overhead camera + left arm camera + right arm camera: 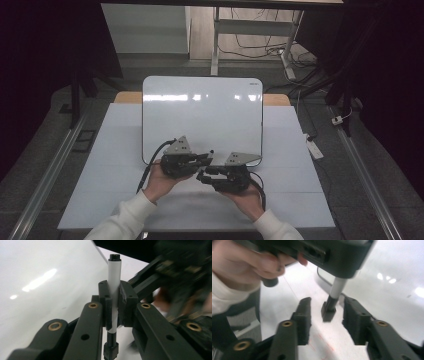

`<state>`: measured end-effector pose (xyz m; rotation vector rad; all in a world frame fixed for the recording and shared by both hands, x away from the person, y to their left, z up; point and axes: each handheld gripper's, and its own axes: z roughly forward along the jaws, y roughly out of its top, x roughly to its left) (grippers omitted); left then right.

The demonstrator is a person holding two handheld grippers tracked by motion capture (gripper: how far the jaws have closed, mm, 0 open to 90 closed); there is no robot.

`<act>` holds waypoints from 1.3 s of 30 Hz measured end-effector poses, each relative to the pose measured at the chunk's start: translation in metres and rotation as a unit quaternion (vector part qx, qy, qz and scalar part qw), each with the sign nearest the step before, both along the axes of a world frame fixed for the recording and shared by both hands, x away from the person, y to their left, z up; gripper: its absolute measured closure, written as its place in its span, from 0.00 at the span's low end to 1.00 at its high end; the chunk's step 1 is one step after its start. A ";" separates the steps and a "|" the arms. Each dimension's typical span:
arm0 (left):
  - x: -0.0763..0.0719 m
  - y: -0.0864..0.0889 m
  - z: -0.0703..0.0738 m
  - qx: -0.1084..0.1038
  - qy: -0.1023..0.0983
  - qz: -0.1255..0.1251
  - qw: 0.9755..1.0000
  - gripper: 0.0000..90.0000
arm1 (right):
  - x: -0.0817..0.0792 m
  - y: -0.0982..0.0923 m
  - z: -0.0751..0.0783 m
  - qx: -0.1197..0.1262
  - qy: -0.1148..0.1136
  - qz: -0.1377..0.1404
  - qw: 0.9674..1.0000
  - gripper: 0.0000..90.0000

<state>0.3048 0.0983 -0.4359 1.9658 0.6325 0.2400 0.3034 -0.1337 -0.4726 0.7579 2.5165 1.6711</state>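
Presently, item one: my left gripper (pixel 114 305), clamped tight on a white-barrelled marker (pixel 114 285). The pads press the barrel from both sides; its black end sticks out above them, and its black capped end hangs below. In the high view this gripper (pixel 209 157) sits near the front edge of the whiteboard (pixel 200 115), in my left hand (pixel 162 181).

Item two: my right gripper (pixel 325 321), jaws parted, pads clear of everything. The marker's black cap (pixel 328 310) hangs between them, touching neither pad. In the high view this gripper (pixel 202 175) lies just beside the left one, held in my right hand (pixel 247 197).

Item three: whiteboard, glossy, blank, flat on the white table (pixel 90 190), ceiling lights reflected in it.

Item four: white sleeves on both forearms.
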 end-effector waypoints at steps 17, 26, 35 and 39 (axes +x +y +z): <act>0.046 0.092 0.031 -0.036 -0.010 0.188 0.981 0.90 | -0.015 -0.129 0.001 -0.014 -0.027 -0.153 0.988 0.56; 0.088 0.114 0.049 -0.035 0.004 0.247 0.968 0.90 | -0.017 -0.178 -0.006 -0.027 -0.028 -0.227 0.973 0.56; 0.122 0.120 0.055 -0.028 0.011 0.285 0.958 0.90 | -0.014 -0.187 -0.009 -0.035 -0.032 -0.245 0.968 0.56; 0.131 0.122 0.052 -0.038 0.016 0.298 0.954 0.89 | -0.013 -0.190 -0.010 -0.034 -0.031 -0.248 0.968 0.56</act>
